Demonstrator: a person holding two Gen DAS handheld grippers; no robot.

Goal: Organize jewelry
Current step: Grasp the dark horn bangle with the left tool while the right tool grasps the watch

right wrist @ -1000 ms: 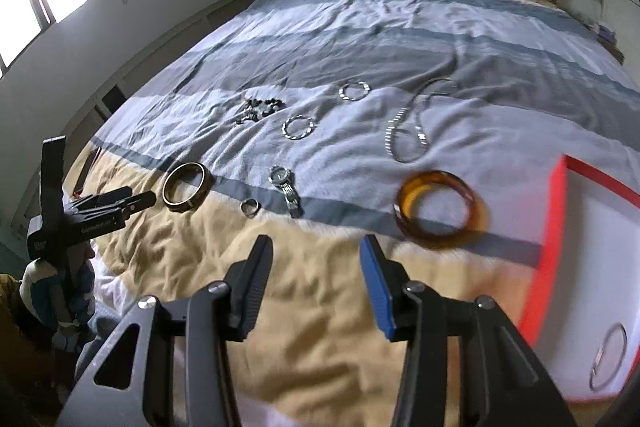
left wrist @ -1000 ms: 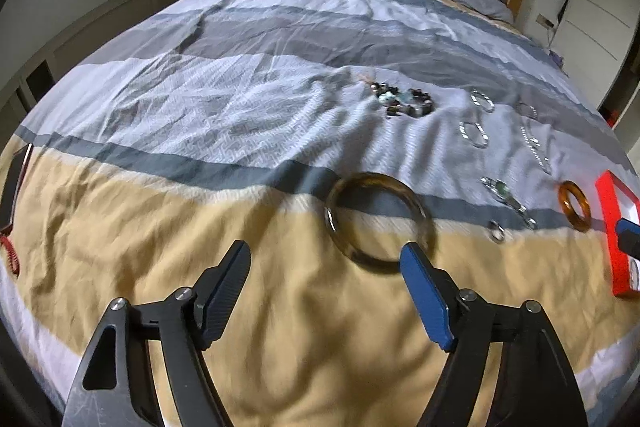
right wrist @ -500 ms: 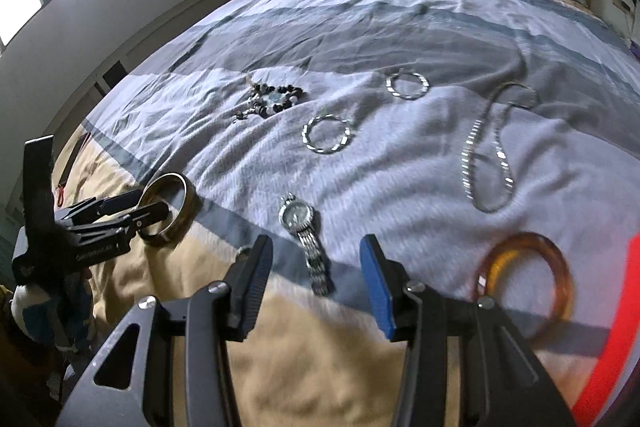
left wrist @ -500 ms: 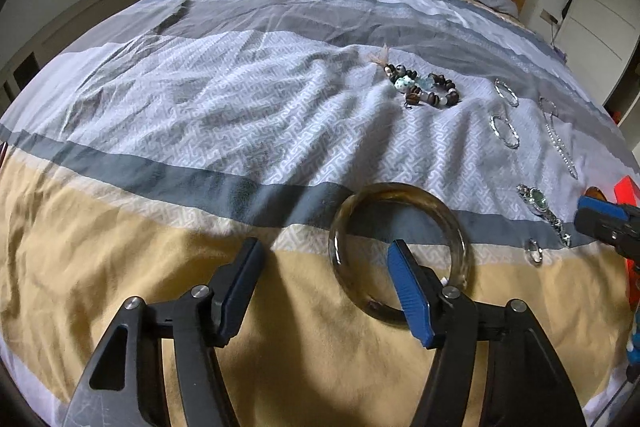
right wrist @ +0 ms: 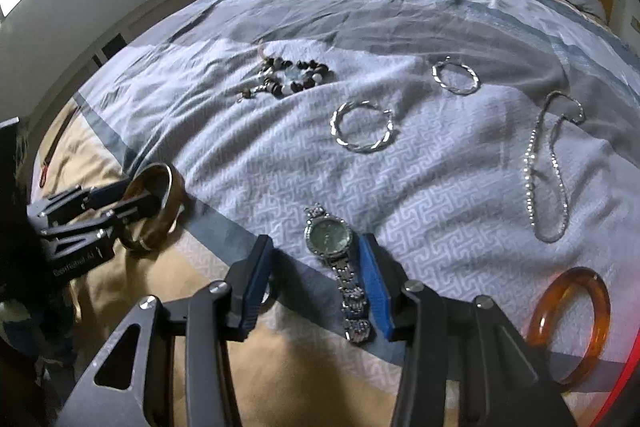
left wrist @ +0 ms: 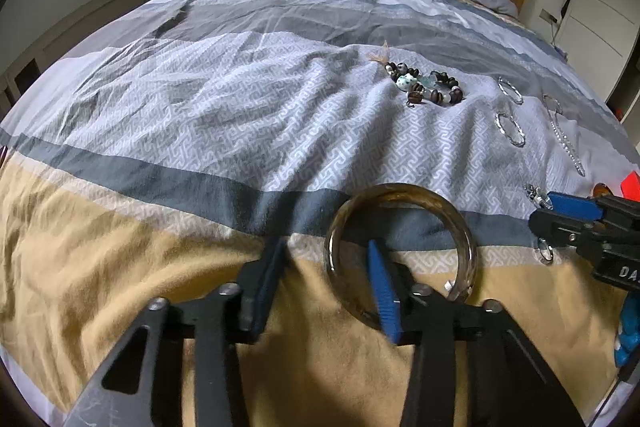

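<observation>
The olive-brown translucent stone bangle (left wrist: 402, 251) lies flat on the striped grey, white and tan bedspread (left wrist: 200, 131), where the dark grey stripe meets the tan; the left gripper (left wrist: 326, 269) stands spread around its left rim, one finger outside the ring and the blue-padded one inside, nothing pinched yet; I judge a pickup is about to begin, not done.

The silver wristwatch with a greenish dial (right wrist: 334, 259) lies between the fingers of the right gripper (right wrist: 316, 273), which is also spread wide, its blue pad just beside the metal band, not closing on it; from the left wrist view that gripper shows at the right edge, near a small silver ring (left wrist: 545, 254).

Further out, everything looks untouched: the amber translucent bangle (right wrist: 570, 323) near the red edge at the lower right; the silver rhinestone chain necklace (right wrist: 550, 163) in a long loop; two twisted silver hoops, the nearer (right wrist: 363, 131) and the farther (right wrist: 455, 77), well apart; the brown and pale beaded bracelet (right wrist: 290, 77) bunched toward the headboard.

By my reading the task is at its start: every piece visible lies loose on the bedspread, none sorted; whether the red-edged thing is a box for them I cannot tell; nearly all the work remains.
</observation>
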